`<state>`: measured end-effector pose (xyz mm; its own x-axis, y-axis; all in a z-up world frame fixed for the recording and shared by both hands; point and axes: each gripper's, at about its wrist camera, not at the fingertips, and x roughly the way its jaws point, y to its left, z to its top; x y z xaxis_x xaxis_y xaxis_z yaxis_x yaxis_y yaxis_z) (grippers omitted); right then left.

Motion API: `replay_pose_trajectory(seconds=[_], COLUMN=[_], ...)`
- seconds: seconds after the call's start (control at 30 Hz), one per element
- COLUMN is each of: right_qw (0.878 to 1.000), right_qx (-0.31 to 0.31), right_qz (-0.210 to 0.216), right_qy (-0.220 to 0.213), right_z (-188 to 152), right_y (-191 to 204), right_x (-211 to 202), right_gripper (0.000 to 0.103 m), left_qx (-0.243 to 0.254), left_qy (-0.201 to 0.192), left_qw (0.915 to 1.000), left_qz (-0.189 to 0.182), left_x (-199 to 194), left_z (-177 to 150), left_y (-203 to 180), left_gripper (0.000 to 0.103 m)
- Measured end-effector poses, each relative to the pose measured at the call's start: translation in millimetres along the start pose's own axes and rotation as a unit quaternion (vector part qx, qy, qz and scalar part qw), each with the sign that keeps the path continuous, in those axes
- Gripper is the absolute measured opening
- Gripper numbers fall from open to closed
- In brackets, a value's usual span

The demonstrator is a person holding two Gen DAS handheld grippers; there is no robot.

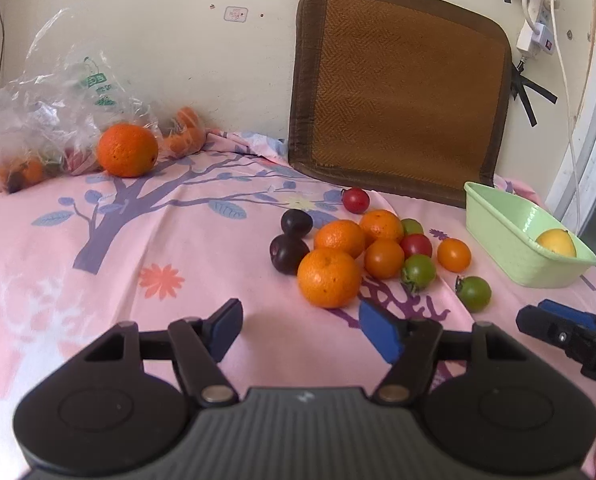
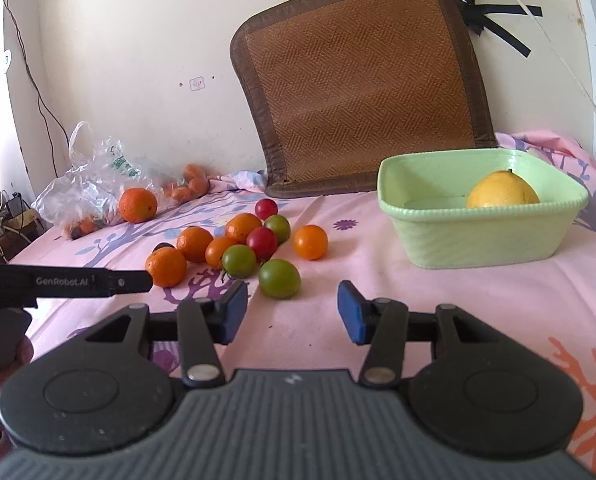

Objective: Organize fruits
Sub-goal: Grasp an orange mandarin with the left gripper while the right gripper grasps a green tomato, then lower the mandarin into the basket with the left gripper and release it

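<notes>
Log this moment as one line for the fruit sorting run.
phase: before pick | left gripper: open, empty | right gripper: open, empty | green basin: one yellow fruit | fruit pile: on pink cloth

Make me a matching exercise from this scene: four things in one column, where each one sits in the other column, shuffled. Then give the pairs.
Things
1. yellow lemon
2. large orange
3. woven brown mat
4. right tool

Places
A. leaning against the wall
B. beside the clear plastic bag
C. inside the green basin
D. open and empty above the pink cloth, close to a green tomato

Pairs: 1-C, 2-B, 3-A, 4-D
</notes>
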<state>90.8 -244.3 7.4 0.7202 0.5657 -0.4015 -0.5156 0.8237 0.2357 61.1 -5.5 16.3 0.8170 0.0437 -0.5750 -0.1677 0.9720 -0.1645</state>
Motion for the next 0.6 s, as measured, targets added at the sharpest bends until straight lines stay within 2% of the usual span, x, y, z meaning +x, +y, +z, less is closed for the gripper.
replay_pose_trajectory(seconds=[0.13,0.3,0.4,0.53,0.57,0.6], right_qw=[1.0,0.999,0.998,0.994,0.994,0.994], right_qx=[-0.004,-0.025,-0.056,-0.082,-0.082,-0.082], right_qz=[0.002,0.005,0.006,0.014,0.015,0.008], right_qy=[0.008,0.022,0.028,0.064,0.069,0.074], right_z=[-0.2,1.9,7.9,14.3,15.3,16.0], right_y=[1.0,7.9,14.9,20.1,20.0,19.5], right_x=[2.5,9.2,20.5,46.7,50.2,53.7], right_gripper=[0.052,0.052,0.052,0.051,0.047,0.036], left_qx=[0.019,0.026,0.036,0.023,0.021,0.02], left_qy=[-0.002,0.021,0.016,0.019,0.02,0.021], left_qw=[0.9998,0.9993,0.9992,0.9991,0.999,0.9987], left_qz=[-0.01,-0.014,-0.01,-0.028,-0.034,-0.041], left_x=[9.4,33.0,28.8,14.8,11.1,7.2], left_z=[11.9,13.9,10.7,3.8,1.5,-0.8], left_y=[-8.1,-14.7,-17.4,-15.5,-16.2,-17.6], left_gripper=[0.061,0.042,0.041,0.041,0.041,0.041])
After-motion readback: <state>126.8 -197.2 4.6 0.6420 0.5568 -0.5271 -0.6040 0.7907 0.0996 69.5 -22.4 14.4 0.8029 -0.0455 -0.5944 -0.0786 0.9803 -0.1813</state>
